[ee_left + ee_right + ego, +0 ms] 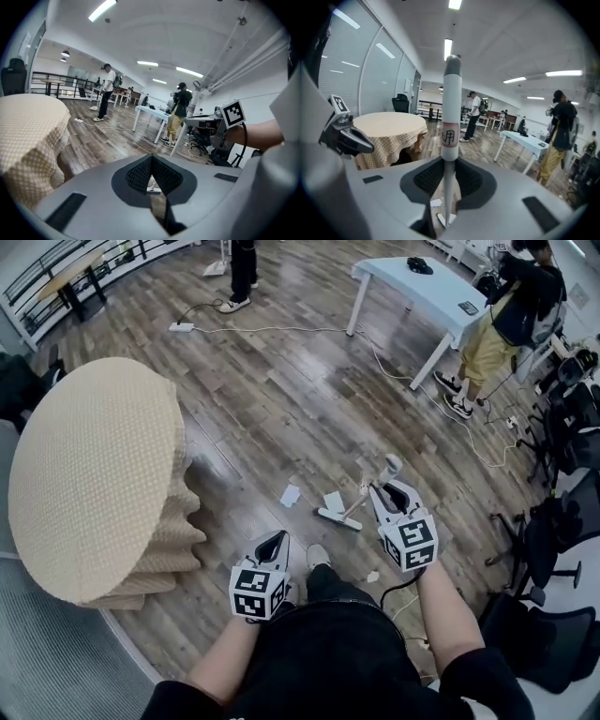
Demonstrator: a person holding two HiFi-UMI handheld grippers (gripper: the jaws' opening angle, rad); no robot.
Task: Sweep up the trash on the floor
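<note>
My right gripper is shut on a white broom handle, and its broom head rests on the wooden floor just in front of my feet. In the right gripper view the handle stands upright between the jaws of that gripper. White paper scraps lie on the floor: one left of the broom head, one touching it, and a small one near my right foot. My left gripper hangs low at my left knee, shut and with nothing in it.
A round table with a beige checked cloth stands close on the left. A white table and a standing person are far right, another person at the back. Cables cross the floor; office chairs line the right.
</note>
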